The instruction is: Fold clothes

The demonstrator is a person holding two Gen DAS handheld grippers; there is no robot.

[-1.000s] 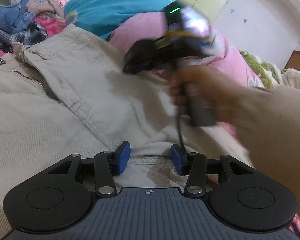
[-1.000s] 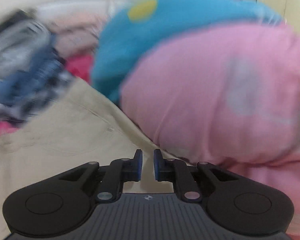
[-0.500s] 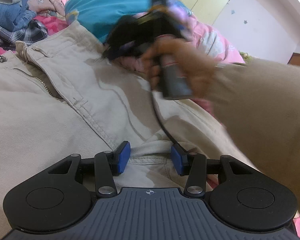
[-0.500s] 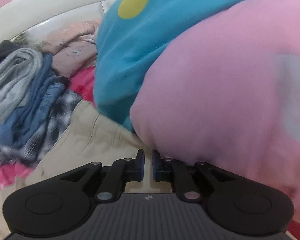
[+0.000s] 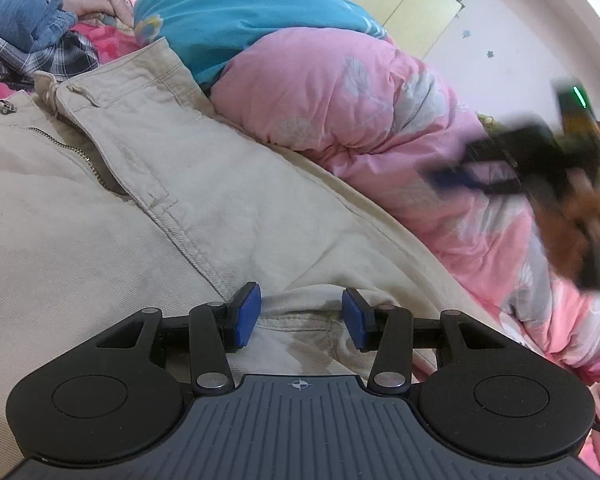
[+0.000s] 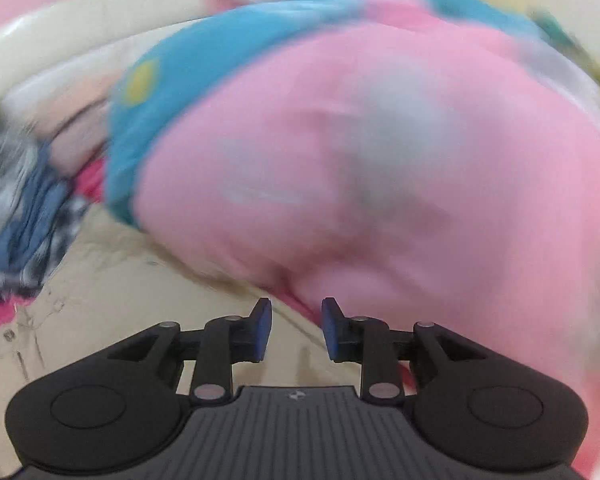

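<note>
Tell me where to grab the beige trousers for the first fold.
Probably the waistband of the trousers, at the far corner beside the blue pillow. It is a thick, stitched edge lying flat; bring the hand-held gripper in from the pillow side.

Beige trousers (image 5: pixel 172 208), pink floral quilt (image 5: pixel 340 92)

A bulky pink floral quilt (image 5: pixel 380 120) and a blue cover with a yellow dot (image 5: pixel 236 12) are heaped on a bed, backed by a white wall (image 5: pixel 512 28) dotted with small star stickers and pale yellow cabinet doors (image 5: pixel 400 4), under soft, even light.
</note>
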